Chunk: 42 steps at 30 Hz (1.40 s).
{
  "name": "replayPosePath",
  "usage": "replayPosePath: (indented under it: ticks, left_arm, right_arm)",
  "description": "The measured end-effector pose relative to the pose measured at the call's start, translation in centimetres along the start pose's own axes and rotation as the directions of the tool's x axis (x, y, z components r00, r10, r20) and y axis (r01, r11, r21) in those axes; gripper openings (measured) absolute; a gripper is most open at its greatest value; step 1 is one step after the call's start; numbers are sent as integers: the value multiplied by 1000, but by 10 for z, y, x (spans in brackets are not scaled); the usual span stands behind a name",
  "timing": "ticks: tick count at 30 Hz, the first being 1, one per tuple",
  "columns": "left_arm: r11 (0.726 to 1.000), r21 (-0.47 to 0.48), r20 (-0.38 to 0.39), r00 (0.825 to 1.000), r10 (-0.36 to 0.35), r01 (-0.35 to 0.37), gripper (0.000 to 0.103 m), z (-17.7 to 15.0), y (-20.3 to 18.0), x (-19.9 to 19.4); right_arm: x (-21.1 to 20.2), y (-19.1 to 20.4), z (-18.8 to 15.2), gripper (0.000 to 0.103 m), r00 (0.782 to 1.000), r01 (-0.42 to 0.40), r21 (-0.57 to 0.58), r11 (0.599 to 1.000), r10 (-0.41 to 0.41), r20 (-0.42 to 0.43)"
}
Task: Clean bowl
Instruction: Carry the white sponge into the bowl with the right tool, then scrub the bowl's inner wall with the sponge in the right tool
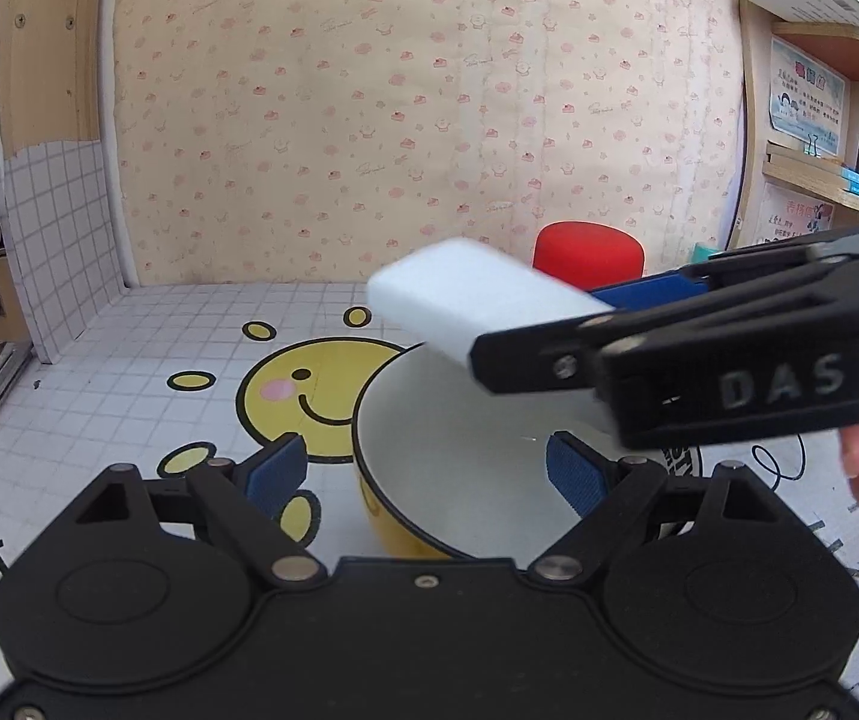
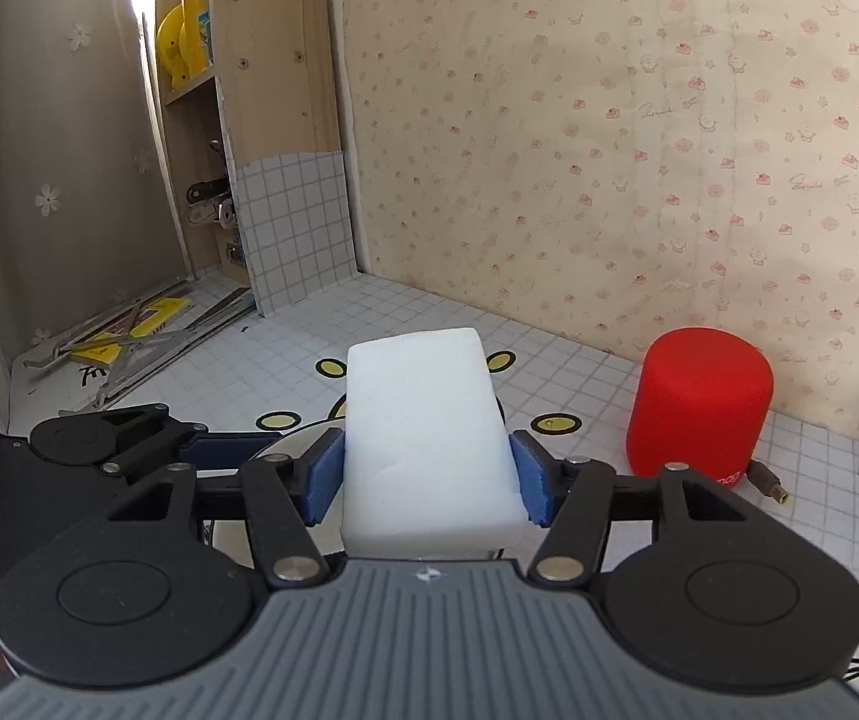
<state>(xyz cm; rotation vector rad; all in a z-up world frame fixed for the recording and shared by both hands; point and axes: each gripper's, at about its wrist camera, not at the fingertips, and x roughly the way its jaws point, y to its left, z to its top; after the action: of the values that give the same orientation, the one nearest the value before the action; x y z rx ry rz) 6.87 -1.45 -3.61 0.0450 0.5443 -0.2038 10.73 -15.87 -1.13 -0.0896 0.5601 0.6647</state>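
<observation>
A: Start with the biggest thing. What carries it all?

B: The desk (image 1: 129, 348), tiled white with a yellow smiley print. The bowl (image 1: 447, 456) stands on it near the front edge, over the right part of the smiley, yellow outside and white inside.

A: And behind it?

B: A red cylinder (image 2: 699, 402) near the back edge by the wall, well apart from the bowl.

A: Who has the bowl?

B: The left gripper (image 1: 429, 474) straddles its near side. The left pad sits outside the wall and the right pad inside over the white hollow, the jaws set wide. Whether either pad touches the rim, I can't tell; it doesn't look clamped.

A: The other hand?

B: The right gripper (image 2: 429, 474) has its jaws closed on a white sponge (image 2: 429, 438), both blue pads pressed into its sides, most of the block sticking out ahead. In the left view the sponge hangs above the bowl's far rim, not touching it.

A: So which step?

B: I'd judge the wipe is about to begin: sponge in hand, poised over the bowl, the inside not yet touched.

A: What's next?

B: Probably the left jaws must pinch the wall to steady the bowl, then the sponge tips down into the hollow and sweeps round. An unsteadied bowl could skid on the smooth tiles.
</observation>
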Motion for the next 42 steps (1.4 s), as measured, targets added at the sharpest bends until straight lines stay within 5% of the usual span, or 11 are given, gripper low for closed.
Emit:
replayPosePath:
  ticks: [16, 20, 26, 42]
  left_arm:
    - [999, 13, -10, 999, 46, -46, 88, 1, 3, -5]
    - [999, 10, -23, 999, 42, -42, 89, 2, 2, -3]
    - [999, 15, -24, 999, 40, -40, 89, 2, 1, -2]
    - [1000, 7, -15, 1000, 27, -26, 89, -1, 1, 0]
  right_arm:
    - [-12, -31, -7, 68, 999, -34, 144, 989, 34, 4]
    - [-5, -34, -8, 66, 995, -90, 176, 980, 95, -21]
    - [1, -9, -6, 49, 999, -17, 25, 1000, 18, -38]
    - [-10, 2, -12, 49, 999, 32, -139, 990, -35, -18]
